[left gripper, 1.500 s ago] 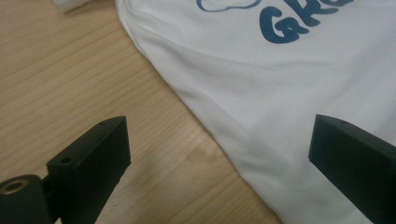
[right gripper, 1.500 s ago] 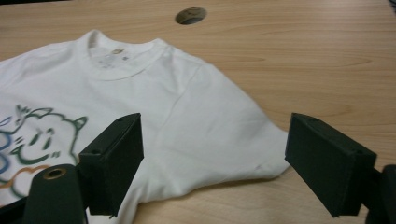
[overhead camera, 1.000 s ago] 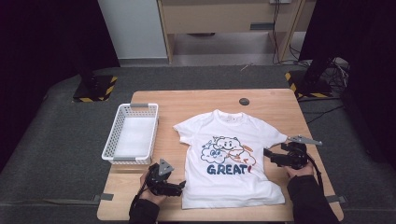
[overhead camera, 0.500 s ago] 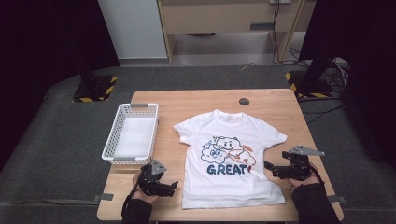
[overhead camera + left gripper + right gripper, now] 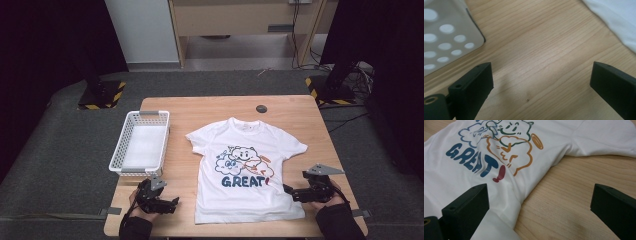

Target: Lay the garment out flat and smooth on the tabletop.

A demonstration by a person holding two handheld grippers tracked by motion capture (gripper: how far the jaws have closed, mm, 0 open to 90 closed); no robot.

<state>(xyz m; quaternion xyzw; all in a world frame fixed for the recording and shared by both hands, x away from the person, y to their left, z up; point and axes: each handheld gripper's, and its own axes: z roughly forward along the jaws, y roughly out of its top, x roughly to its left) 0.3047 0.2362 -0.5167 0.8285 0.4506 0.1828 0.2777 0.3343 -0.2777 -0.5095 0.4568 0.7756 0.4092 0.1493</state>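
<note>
Both grippers' fingers gape wide, grasping nothing: the left gripper (image 5: 172,202) over bare tabletop (image 5: 544,50), the right gripper (image 5: 289,190) seemingly just clear of the shirt (image 5: 506,177) edge, having just been opening.

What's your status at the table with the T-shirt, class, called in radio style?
Left gripper open, empty, over bare wood. Right gripper open, just widened, holding nothing. T-shirt flat, print up, between them. Basket off left, clear.

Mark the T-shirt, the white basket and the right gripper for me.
T-shirt (image 5: 247,170): high view, on the printed chest.
White basket (image 5: 123,170): high view, on its near rim.
Right gripper (image 5: 290,192): high view, midway between its open fingertips.
</note>
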